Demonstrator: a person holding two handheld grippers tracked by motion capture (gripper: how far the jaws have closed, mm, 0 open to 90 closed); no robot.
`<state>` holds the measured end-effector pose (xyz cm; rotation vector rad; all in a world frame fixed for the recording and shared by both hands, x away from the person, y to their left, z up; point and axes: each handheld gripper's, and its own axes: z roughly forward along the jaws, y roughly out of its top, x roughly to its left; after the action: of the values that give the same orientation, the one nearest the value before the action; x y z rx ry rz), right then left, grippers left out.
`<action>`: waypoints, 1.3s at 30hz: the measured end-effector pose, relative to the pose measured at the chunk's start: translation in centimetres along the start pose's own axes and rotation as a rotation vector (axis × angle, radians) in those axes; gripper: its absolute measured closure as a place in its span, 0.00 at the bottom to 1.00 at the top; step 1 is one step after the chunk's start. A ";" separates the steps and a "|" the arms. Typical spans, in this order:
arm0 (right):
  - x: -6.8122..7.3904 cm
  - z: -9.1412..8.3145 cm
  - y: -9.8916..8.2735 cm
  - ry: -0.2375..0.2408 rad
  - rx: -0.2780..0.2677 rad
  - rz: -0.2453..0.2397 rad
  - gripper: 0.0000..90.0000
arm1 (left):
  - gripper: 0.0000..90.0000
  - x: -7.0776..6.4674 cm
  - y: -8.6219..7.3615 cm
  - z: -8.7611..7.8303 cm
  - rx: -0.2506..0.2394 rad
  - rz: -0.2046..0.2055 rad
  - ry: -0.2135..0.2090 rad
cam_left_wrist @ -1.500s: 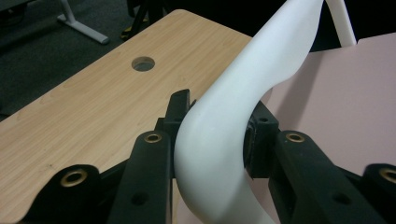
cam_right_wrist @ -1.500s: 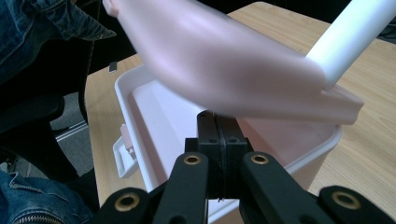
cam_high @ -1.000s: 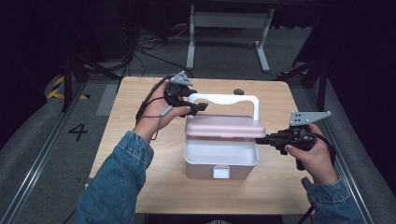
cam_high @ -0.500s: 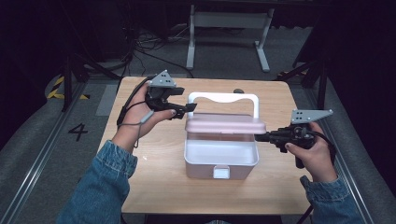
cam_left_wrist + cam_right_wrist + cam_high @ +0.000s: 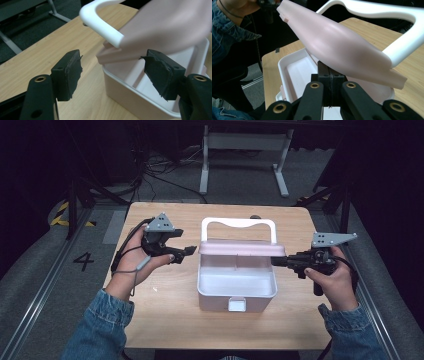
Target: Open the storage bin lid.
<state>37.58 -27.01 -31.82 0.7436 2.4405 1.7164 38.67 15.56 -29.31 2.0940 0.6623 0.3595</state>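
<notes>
- A white storage box (image 5: 236,292) sits at the centre of a wooden table (image 5: 165,315), its pink lid (image 5: 242,248) raised and tilted open, with a white carry handle (image 5: 238,224) arching above the lid toward 12 o'clock.
- The right gripper (image 5: 276,261), at 3 o'clock of the box, points toward 9 o'clock; in the right gripper view its 2 jaws are pressed tight together just under the lid's edge (image 5: 342,50), over the box's open tray (image 5: 294,72). Whether they pinch the lid's rim cannot be told.
- The left gripper (image 5: 189,252), at 9 o'clock of the box, points toward 3 o'clock, just beside the lid's left end without touching it.
- Its jaws stand wide and hold nothing; the left gripper view shows the lid's corner (image 5: 117,56) and the box wall (image 5: 125,92) beyond the gap.
</notes>
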 end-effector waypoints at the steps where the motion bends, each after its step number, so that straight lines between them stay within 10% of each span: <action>1: 0.0 0.0 0.0 0.001 -0.004 -0.001 1.00 | 0.34 -0.3 -0.2 0.0 -0.002 0.004 -0.002; 22: -0.3 -0.2 0.3 0.000 -0.030 0.033 1.00 | 0.31 -3.1 1.4 3.0 -0.051 0.072 -0.040; 39: -0.2 -0.1 0.3 0.012 -0.034 0.041 1.00 | 0.45 -2.5 2.1 5.1 -0.115 0.113 -0.046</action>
<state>37.86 -27.11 -31.56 0.7867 2.4132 1.7774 39.73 9.72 -30.46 2.0280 0.4861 0.4016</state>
